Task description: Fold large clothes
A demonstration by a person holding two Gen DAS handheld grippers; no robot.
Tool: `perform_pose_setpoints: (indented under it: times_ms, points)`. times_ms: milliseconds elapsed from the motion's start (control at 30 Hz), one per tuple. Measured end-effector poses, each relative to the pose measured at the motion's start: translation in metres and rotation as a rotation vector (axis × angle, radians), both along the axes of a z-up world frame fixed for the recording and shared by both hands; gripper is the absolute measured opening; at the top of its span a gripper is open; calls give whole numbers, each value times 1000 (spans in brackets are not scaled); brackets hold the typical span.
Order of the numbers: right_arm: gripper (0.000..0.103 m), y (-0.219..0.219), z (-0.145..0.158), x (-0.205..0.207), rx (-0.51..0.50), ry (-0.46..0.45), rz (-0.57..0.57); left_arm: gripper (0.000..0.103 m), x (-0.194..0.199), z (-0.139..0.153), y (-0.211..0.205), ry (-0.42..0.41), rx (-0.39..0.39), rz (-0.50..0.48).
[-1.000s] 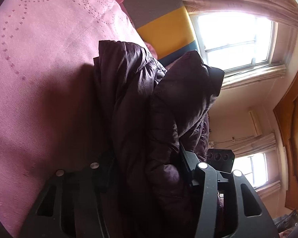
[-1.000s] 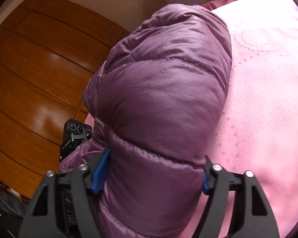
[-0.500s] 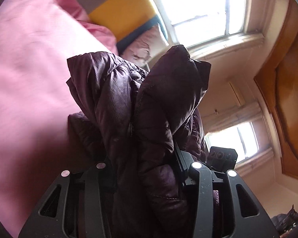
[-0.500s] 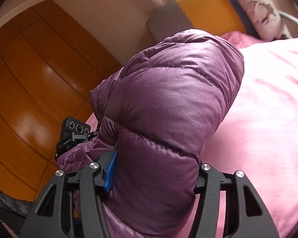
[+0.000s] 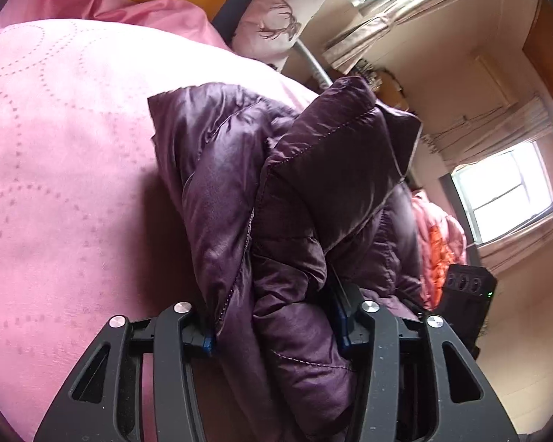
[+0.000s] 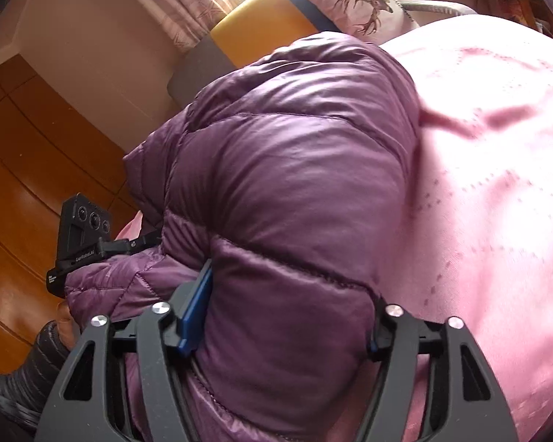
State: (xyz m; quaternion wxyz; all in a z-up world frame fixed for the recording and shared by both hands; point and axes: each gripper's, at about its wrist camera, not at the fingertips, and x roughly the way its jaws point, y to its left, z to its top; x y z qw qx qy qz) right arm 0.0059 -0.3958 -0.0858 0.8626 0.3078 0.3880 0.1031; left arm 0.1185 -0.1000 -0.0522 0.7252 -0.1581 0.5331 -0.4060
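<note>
A purple quilted down jacket (image 5: 295,221) is bunched up over a pink bedspread (image 5: 62,165). My left gripper (image 5: 276,335) is shut on a thick fold of the jacket, which fills the gap between the fingers and rises in front of the camera. In the right wrist view my right gripper (image 6: 280,331) is shut on another puffy fold of the same jacket (image 6: 295,184), with the pink bedspread (image 6: 497,184) to the right. The fingertips of both grippers are hidden in the fabric. The other gripper's camera block (image 6: 81,228) shows at the left.
A deer-print pillow (image 5: 280,18) and a yellow and grey headboard (image 6: 261,25) stand at the bed's head. An orange-pink quilt (image 5: 438,243) lies at the right. A wooden wardrobe (image 6: 25,184) stands to the left. Windows with curtains (image 5: 512,191) are beyond.
Both grippers have swung with the jacket towards the head of the bed. The pillow and headboard now show in both views. Both grips are unchanged.
</note>
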Motion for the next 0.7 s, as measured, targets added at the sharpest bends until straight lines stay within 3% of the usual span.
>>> perform_pose_setpoints:
  times_ms: [33, 100, 167, 233, 267, 333, 500, 600, 700]
  points:
    - [84, -4, 0, -6, -12, 6, -11, 55, 0, -1, 1, 3, 13, 11]
    - [93, -8, 6, -11, -63, 17, -35, 67, 11, 9, -4, -17, 49, 47]
    - [96, -8, 19, -17, -141, 17, -60, 74, 7, 25, 1, -72, 91, 81]
    - [97, -6, 40, -23, -245, 1, -98, 75, 3, 33, 4, -113, 106, 105]
    - [97, 17, 47, -20, -298, -8, -121, 75, 3, 42, 5, -144, 115, 122]
    - [97, 36, 64, -30, -397, -50, -163, 75, -4, 67, 9, -244, 115, 155]
    - [97, 64, 101, -13, -446, -133, -151, 75, -4, 118, -14, -430, 57, 98]
    - [97, 93, 108, -1, -455, -141, -89, 75, 4, 125, -47, -450, 38, 22]
    - [97, 116, 95, 9, -501, -101, -38, 75, 3, 110, -68, -425, 64, -36]
